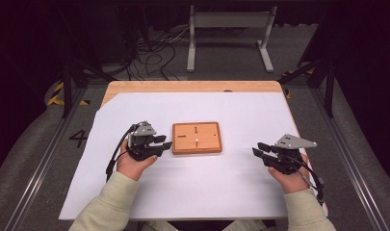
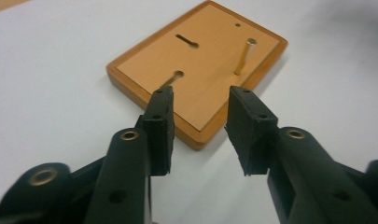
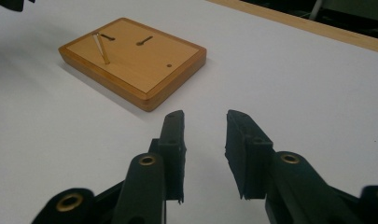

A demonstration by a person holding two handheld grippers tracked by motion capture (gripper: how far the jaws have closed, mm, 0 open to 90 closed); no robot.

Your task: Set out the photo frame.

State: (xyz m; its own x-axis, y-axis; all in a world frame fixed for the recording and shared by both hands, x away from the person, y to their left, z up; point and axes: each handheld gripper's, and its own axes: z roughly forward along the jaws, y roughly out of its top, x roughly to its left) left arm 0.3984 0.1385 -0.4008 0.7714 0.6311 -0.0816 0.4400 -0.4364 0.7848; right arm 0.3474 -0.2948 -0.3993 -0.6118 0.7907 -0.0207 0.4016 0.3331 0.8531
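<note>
On the desk [image 1: 192,192], the wooden board [image 1: 197,137] already holds an upright peg [image 2: 244,58]; left gripper [image 1: 162,142] and right gripper [image 1: 259,149] are released, holding nothing.

Cream sleeves [image 1: 108,202], black fingers [image 2: 159,126], brass rivets

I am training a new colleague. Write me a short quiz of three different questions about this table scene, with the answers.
1. True or false: the left gripper holds the metal pin.
2. Which gripper is nearer to the wooden board? A) left B) right
3. Fill the gap: the metal pin stands ____ in a hole of the board.

Key
1. False. Its jaws are apart with nothing between them, and the pin stands in the board beyond them.
2. A. In the high view its jaws almost reach the board's left edge; the right gripper is well off to the side, also open and empty.
3. Upright.
</note>
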